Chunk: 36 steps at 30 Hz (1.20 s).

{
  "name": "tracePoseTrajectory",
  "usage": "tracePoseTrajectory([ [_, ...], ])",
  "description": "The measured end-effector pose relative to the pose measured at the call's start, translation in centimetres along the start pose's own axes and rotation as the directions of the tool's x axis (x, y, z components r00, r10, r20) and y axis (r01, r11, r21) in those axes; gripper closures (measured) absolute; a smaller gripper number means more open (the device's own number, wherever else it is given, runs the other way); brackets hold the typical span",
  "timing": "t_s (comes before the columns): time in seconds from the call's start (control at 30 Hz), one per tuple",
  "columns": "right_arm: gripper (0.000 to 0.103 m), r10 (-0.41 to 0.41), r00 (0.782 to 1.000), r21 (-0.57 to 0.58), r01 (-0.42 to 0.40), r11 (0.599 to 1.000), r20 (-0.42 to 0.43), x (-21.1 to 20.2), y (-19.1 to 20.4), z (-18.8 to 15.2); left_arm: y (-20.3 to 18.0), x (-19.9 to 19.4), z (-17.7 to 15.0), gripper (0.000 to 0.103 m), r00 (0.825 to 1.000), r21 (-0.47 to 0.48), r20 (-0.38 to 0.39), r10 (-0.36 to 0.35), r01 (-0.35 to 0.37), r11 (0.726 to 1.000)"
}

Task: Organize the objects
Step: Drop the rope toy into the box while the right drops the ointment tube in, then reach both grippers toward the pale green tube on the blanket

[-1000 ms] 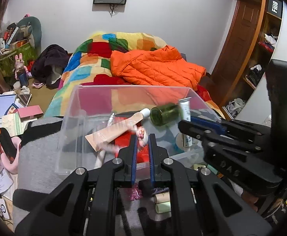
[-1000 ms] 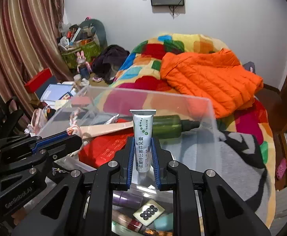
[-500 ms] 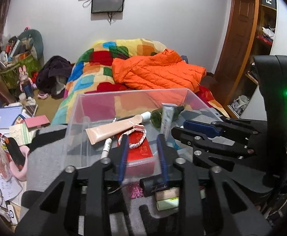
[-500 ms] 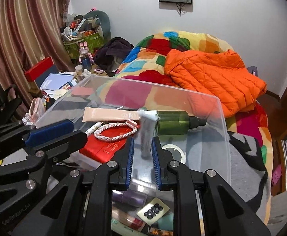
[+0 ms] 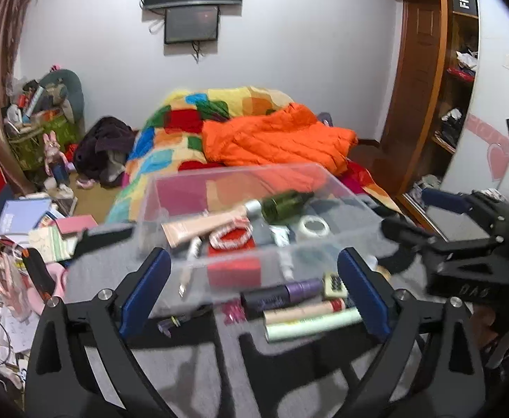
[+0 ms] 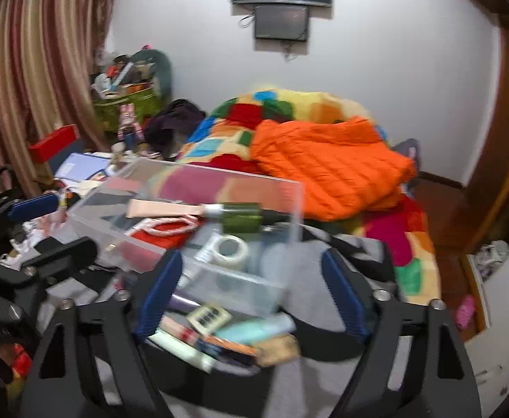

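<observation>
Tongs on both hands now gape wide and empty: the left tongs (image 5: pixel 251 291) have let go the red-and-white braided bracelet (image 5: pixel 232 237), the right tongs (image 6: pixel 251 289) the white tube (image 5: pixel 279 236). Both lie inside the clear plastic bin (image 5: pixel 324 244) with one green bottle (image 5: pixel 284 203), one tape roll (image 5: pixel 312 226). At least five cosmetics (image 5: pixel 299 303) wait on the grey blanket (image 5: pixel 198 355).

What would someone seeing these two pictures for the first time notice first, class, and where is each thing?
The bright orange jacket heaped on the patchwork quilt at mid-frame pulls the eye first. In front of it stands a clear plastic bin holding a green bottle, a beige tube and a tape roll. Nearest the camera, the left gripper and right gripper both gape wide open, empty.
</observation>
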State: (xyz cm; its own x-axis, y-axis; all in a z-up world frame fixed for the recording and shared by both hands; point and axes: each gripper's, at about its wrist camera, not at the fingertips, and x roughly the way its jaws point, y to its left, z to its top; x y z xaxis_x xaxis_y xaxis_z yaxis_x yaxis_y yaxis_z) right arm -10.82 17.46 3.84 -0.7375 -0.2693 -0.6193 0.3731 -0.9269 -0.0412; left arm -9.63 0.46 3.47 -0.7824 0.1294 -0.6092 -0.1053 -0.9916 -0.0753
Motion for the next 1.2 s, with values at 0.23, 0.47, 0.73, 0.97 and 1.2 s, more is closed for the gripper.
tracePoseTrajectory([
  [0.23,0.019,-0.027,0.992,0.046,0.033,0.998,-0.119,0.6,-2.4,-4.4,-1.9,3.3,-3.3,0.005,0.984,0.033,-0.17,-0.054,0.06,0.998],
  [0.47,0.019,0.006,0.983,0.069,0.007,0.998,-0.182,2.4,-3.3,-7.2,-3.3,6.4,-4.8,0.005,0.952,0.017,-0.288,-0.098,0.108,0.994],
  [0.73,0.036,0.105,0.98,0.043,-0.099,0.994,-0.167,3.4,-2.4,-7.1,-3.8,5.1,-6.0,0.009,0.935,-0.026,-0.277,-0.222,0.223,0.974],
  [0.97,0.078,0.192,0.968,-0.001,-0.194,0.981,-0.16,3.2,-0.3,-7.1,-4.3,2.6,-6.5,0.024,0.939,0.027,-0.262,-0.222,0.238,0.971],
  [1.2,0.079,0.181,0.966,-0.02,-0.188,0.982,-0.186,3.6,-0.1,-6.7,-4.1,4.8,-4.9,0.023,0.937,0.094,-0.302,-0.175,0.211,0.973],
])
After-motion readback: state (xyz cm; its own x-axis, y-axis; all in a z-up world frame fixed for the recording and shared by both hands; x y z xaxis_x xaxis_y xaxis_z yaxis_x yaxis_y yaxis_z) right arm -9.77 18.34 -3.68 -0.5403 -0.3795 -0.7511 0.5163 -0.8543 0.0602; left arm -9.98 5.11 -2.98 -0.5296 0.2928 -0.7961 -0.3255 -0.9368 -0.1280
